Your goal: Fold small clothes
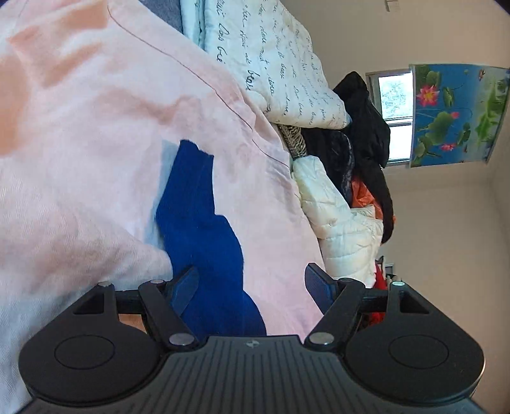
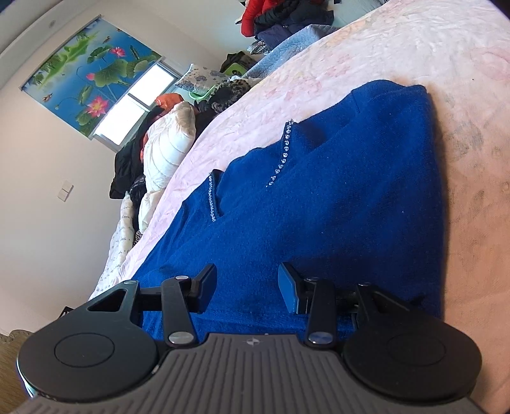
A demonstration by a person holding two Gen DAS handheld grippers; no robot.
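A royal blue knit garment (image 2: pixel 334 191) with lines of small rhinestones lies spread on a pale pink bedspread (image 2: pixel 366 51). My right gripper (image 2: pixel 247 286) is open just above its near part, with the cloth between and under the fingers. In the left wrist view the same blue garment (image 1: pixel 197 223) shows as a long narrow shape on the pink bedspread (image 1: pixel 95 143). My left gripper (image 1: pixel 251 286) is open over its near end and holds nothing.
A pile of clothes lies at the bed's far side: a white puffer jacket (image 1: pixel 338 223), black garments (image 1: pixel 366 127) and a white quilt with script print (image 1: pixel 280 63). A window with a lotus blind (image 2: pixel 89 73) is on the wall. More clothes (image 2: pixel 280 16) are heaped at the far end.
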